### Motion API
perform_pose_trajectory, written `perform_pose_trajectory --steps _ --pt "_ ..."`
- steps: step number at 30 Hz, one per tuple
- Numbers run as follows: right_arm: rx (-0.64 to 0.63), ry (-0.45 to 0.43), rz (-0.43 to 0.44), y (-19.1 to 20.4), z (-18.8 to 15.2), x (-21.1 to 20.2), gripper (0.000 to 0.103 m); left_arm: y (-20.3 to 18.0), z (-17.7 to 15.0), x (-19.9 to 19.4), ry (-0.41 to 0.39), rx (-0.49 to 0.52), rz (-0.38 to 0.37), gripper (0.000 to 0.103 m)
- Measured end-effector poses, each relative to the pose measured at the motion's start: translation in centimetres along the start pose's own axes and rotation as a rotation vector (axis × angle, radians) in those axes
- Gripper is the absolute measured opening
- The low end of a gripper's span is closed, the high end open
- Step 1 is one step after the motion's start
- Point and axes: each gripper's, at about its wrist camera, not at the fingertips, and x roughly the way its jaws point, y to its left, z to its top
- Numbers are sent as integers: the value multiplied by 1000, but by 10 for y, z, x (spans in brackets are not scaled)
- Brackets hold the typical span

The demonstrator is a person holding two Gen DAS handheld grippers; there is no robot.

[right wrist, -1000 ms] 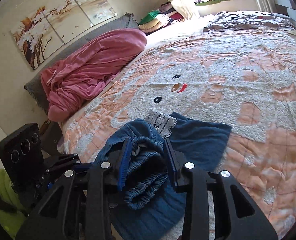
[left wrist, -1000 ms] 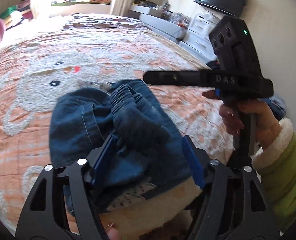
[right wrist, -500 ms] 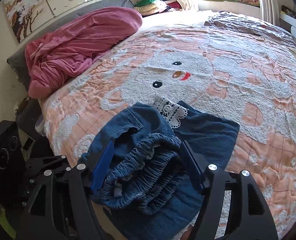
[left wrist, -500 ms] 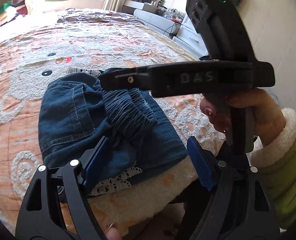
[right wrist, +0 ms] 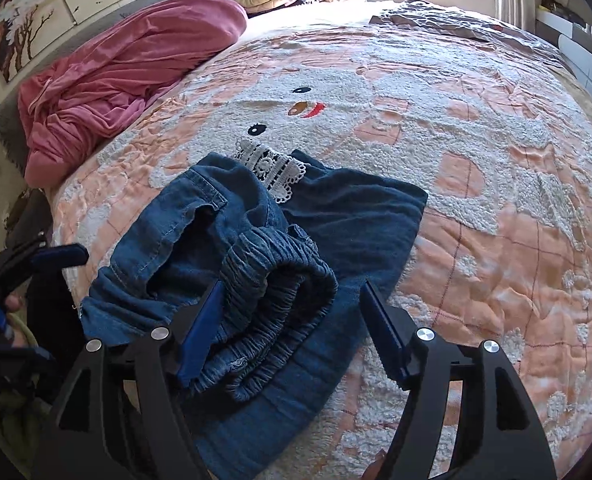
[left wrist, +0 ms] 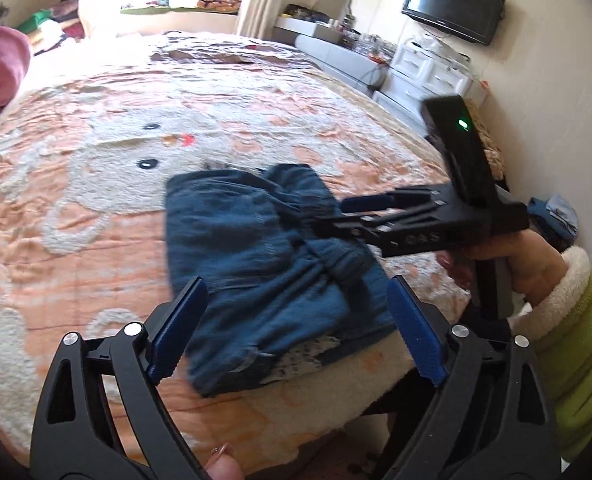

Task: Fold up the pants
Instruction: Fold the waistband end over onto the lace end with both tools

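Observation:
The blue denim pants (right wrist: 348,216) lie folded in a bundle near the bed's front edge, with a white lace trim (right wrist: 271,168) at the far side and the elastic waistband (right wrist: 279,292) rolled on top. My right gripper (right wrist: 293,320) is open and straddles the waistband; its left pad rests beside the roll and its right pad stands apart. In the left wrist view the pants (left wrist: 255,248) lie beyond my left gripper (left wrist: 293,320), whose jaws are opening, with no pad pressing on the cloth. The right gripper (left wrist: 336,216) reaches over the bundle from the right.
A peach bedspread (right wrist: 496,160) with a white snowman pattern covers the bed. A pink blanket (right wrist: 127,68) is heaped at the headboard side. A hand in a green sleeve (left wrist: 568,320) holds the right gripper. White drawers (left wrist: 428,76) and a wall TV (left wrist: 454,4) stand beyond the bed.
Both grippers have let go of the denim bundle and their jaws have widened. The pants now rest on the bed. The left gripper has drawn back, and the right one has tilted down over the waistband.

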Motion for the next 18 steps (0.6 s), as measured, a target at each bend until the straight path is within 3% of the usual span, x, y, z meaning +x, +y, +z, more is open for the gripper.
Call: perform_pose_trajectory --steps 5,18 --pt "-7 -14 -16 1 -8 0 67 25 6 11 20 -28 141 85" --pt "99 -67 -2 -11 -29 0 72 43 -7 47 116 -24 195 88"
